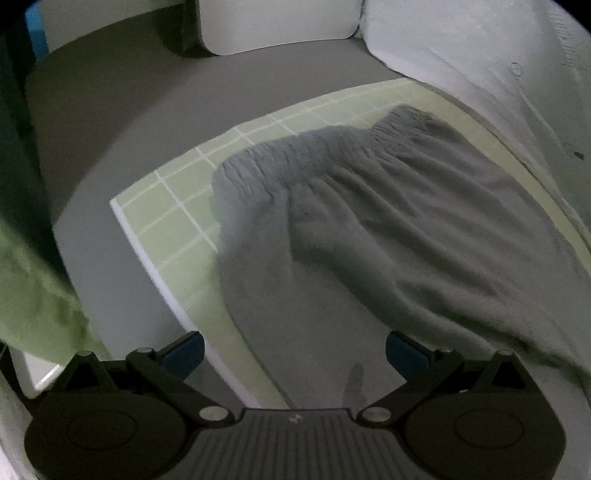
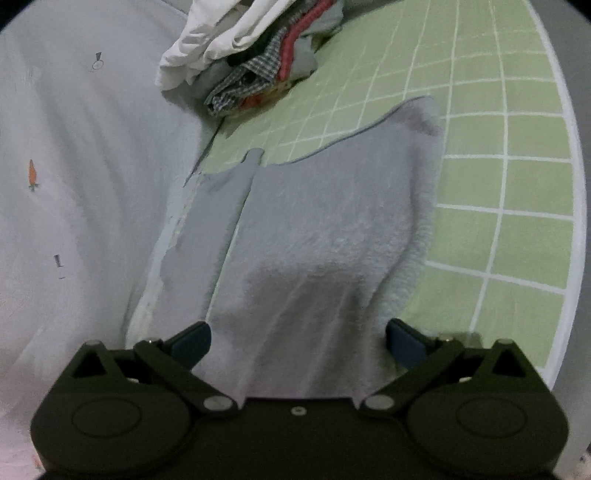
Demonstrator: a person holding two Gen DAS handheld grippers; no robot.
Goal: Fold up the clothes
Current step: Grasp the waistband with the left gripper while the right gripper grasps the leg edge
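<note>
A grey fleece garment (image 1: 388,221) with a gathered elastic waistband lies on a green gridded mat (image 1: 173,206). In the left wrist view my left gripper (image 1: 294,354) hovers open over the garment's near edge, its blue-padded fingers spread wide with nothing between them. In the right wrist view the same grey garment (image 2: 325,229) stretches ahead across the green mat (image 2: 509,184). My right gripper (image 2: 298,341) is open, its fingers straddling a raised fold of the grey cloth without closing on it.
A pile of mixed clothes (image 2: 255,55), white, checked and red, sits at the mat's far end. A white sheet with small prints (image 2: 74,166) borders the mat. A green cloth (image 1: 33,295) hangs at the left, a white pillow-like block (image 1: 277,22) beyond.
</note>
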